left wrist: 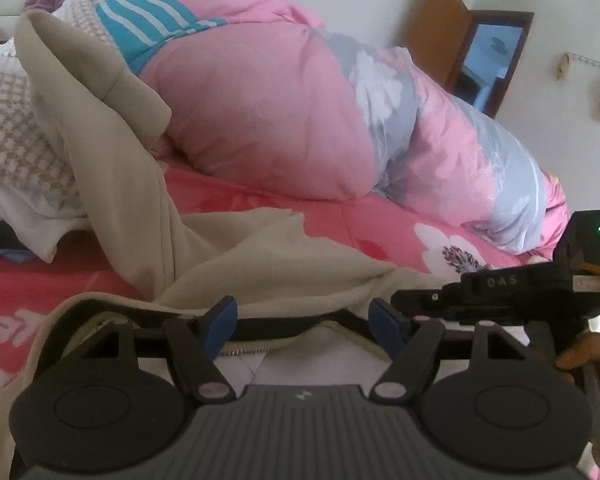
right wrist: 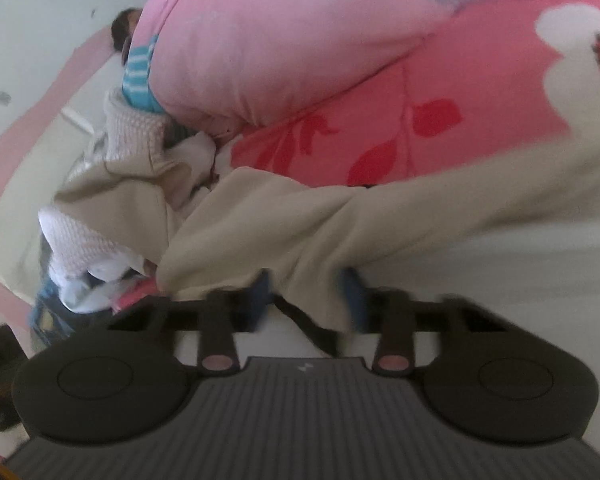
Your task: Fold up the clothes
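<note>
A plain beige fabric garment [left wrist: 204, 248] with a white lining and a silver zipper lies on a coral-pink bedsheet [left wrist: 340, 232] printed with white flowers and red leaves. Behind it bulges a soft pink quilt [left wrist: 260, 112] — grey-blue panels with white blossoms run across it, plus a turquoise patch striped white. A knitted cloth [left wrist: 16, 136] shows a beige-and-white houndstooth check. The black left gripper [left wrist: 300, 322] has blue fingertips [left wrist: 222, 322].

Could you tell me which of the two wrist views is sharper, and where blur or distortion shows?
Left wrist view: sharp, the zipper and the left gripper read crisply; fisheye bends the doorway, corners vignetted. Right wrist view: motion-blurred, the blue fingers smear into the beige garment, and the floral bedsheet looks soft. Both have flat, even daylight and no glare.
</note>
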Available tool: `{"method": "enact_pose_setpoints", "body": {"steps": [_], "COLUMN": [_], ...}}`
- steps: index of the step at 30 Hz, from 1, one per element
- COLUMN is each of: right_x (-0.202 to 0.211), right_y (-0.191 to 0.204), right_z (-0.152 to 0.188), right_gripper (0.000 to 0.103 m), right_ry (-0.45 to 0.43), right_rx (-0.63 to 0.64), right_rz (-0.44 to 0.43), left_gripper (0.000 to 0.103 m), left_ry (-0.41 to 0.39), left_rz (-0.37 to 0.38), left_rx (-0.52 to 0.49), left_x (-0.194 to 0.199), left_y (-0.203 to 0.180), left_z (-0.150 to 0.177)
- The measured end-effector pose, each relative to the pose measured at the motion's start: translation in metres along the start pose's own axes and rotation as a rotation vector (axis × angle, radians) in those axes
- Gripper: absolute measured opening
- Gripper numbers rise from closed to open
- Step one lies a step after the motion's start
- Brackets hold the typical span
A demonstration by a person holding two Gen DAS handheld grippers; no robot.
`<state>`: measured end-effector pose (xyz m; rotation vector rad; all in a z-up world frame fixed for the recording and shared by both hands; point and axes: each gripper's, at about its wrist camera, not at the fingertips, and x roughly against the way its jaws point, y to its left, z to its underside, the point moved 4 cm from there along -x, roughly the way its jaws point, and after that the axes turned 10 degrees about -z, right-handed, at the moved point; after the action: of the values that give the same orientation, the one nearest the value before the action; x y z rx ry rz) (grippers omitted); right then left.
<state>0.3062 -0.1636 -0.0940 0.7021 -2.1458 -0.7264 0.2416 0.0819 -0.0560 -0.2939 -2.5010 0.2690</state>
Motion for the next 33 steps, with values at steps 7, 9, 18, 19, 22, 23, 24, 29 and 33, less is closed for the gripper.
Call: {"method": "enact_pose_setpoints", "body": {"steps": [7,9,18,19,22,23,24,29,33], "right_x": [0.025,0.026,0.039,0.039,0.021,0.014,0.007,-0.004,0.017], "right_y": [0.014,0.020,0.013,0.008,-0.007,-0.012,-0.017,-0.008,0.012], "right_z": [-0.053,-0.073,-0.037,-0.025,-0.007,-0.002,0.003,0.012,-0.004], "right_gripper": [0.000,0.000,0.078,0.080,0.080,0.080,0.077,0.007,0.004], "right_ry": [-0.172,-0.208,-0.055,-0.039,-0.007,0.002,0.011,0.006,-0.064], "right_rx": [0.051,0.055,-0.097,-0.116,-0.181,-0.203,-0.225,-0.225,-0.156], "right_rz": [-0.049,-0.060,-0.025,-0.013,-0.008,-0.008,-0.009,-0.062,-0.081], "left_gripper": [0.077,0.077,0.077,0.077,0.077,0.077,0.077,0.077,0.078], "left_ry": [-0.006,-0.007,-0.017,-0.017,-0.013,-0.013,-0.014,-0.023,-0.044], "left_rz": [0.002,-0.009,-0.062,-0.064,-0.066,-0.063,-0.060,0.004,0.098], "left_rx": [-0.041,-0.058,-0.117,-0.118,-0.113,-0.112,-0.110,-0.061,-0.013], "left_x": [-0.002,-0.004,-0.011,-0.011,-0.013,-0.014,-0.013,-0.007,0.002], "left_y": [-0.007,-0.008,-0.009,-0.009,-0.007,-0.006,-0.006,-0.002,-0.004], "left_z": [0.003,0.004,0.009,0.010,0.011,0.011,0.011,0.005,0.003]}}
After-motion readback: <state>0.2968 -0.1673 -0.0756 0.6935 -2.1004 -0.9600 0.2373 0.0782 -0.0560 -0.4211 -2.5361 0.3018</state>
